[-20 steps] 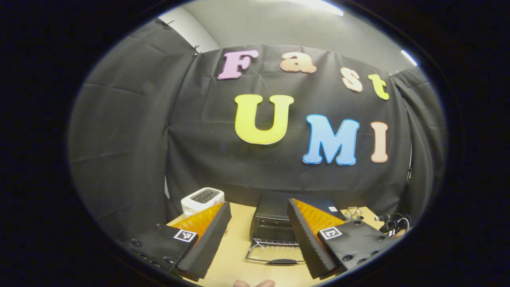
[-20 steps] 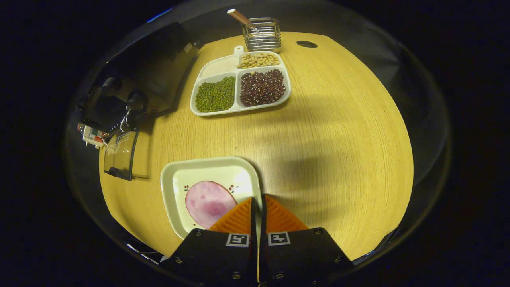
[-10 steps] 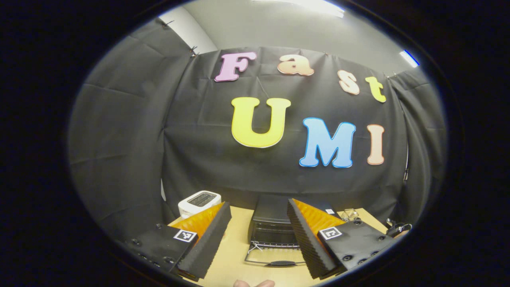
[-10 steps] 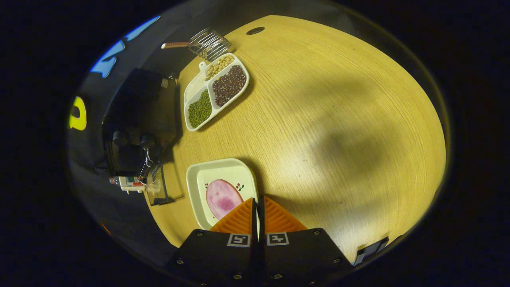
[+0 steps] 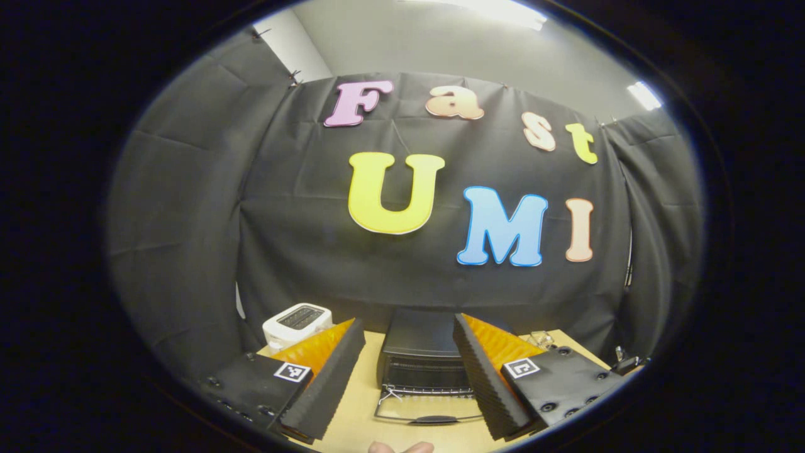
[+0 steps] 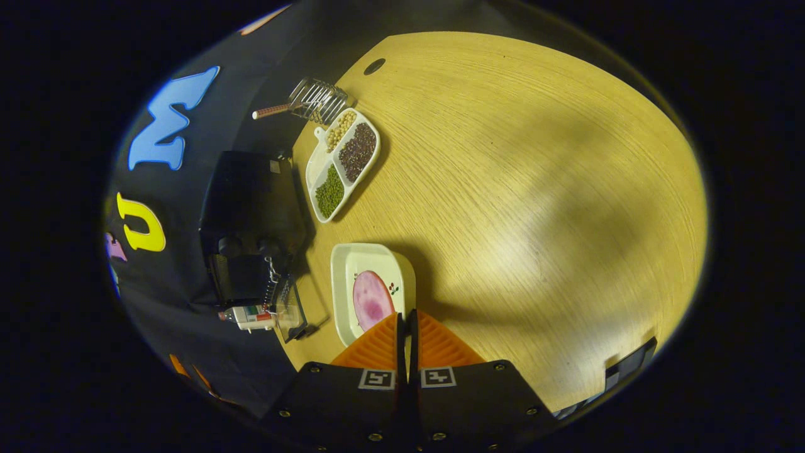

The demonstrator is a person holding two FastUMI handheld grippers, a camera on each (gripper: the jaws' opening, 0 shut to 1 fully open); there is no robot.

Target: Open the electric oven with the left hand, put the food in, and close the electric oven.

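Plate (image 6: 371, 296) lifted, right tool (image 6: 406, 327) clamping rim.

One oven (image 5: 422, 352) is sitting on one table (image 6: 534, 189), its one door (image 5: 427, 412) hanging open, and one toaster (image 5: 295, 322) is standing beside it. Two dishes are lying on the table: one plate (image 6: 343, 277) carrying one slice of ham (image 6: 371, 300), and one tray (image 6: 343, 163) split into four compartments of beans and grains. One wire rack (image 6: 314, 100) is holding one stick, and two grippers (image 5: 405, 371) (image 6: 407, 330) are showing.
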